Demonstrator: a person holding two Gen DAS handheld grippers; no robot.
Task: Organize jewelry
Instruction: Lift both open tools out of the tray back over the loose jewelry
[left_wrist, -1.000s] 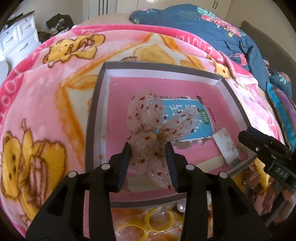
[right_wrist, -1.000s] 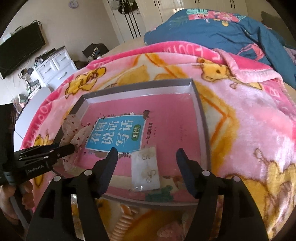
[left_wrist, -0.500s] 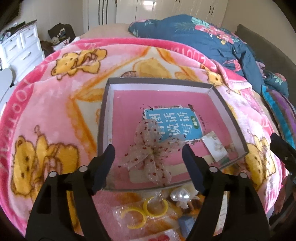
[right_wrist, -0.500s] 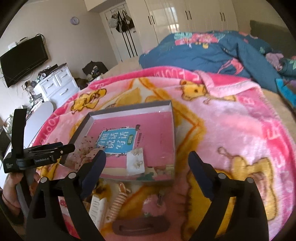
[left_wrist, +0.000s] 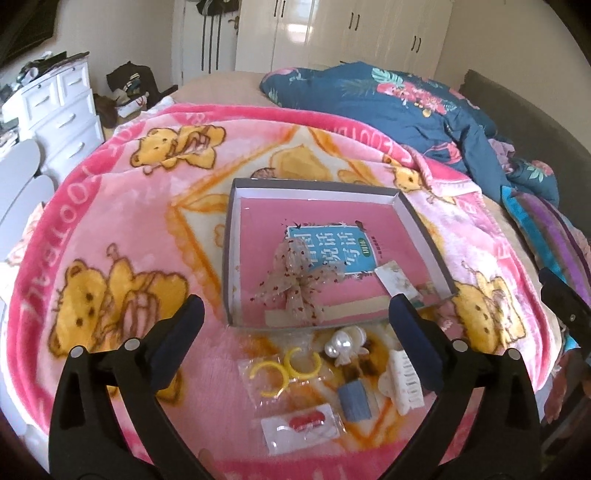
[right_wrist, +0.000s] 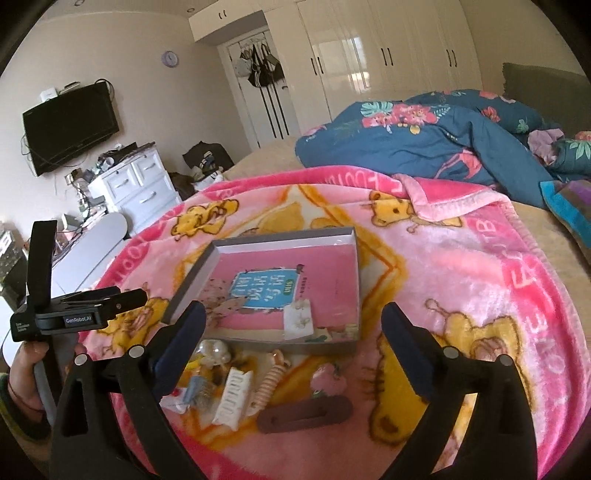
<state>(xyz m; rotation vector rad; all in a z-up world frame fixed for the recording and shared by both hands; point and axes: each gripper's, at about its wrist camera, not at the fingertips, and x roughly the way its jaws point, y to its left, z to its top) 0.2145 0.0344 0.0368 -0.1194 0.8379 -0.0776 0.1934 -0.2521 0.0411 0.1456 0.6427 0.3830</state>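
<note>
Bow (left_wrist: 301, 286) released; brown clip (right_wrist: 304, 415) only right view.

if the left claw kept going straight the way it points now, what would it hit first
Probably the sheer red-dotted bow lying in the grey box, roughly centred between the opening, empty left claw; depth is unclear.

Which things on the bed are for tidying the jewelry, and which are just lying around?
For the job:
grey box
sheer bow and earring card, both in the box
yellow hoops
pearl clip
white claw clip
red earrings packet
brown barrette

Just lying about:
pink bear blanket
blue flowered quilt
white drawers
television
</note>
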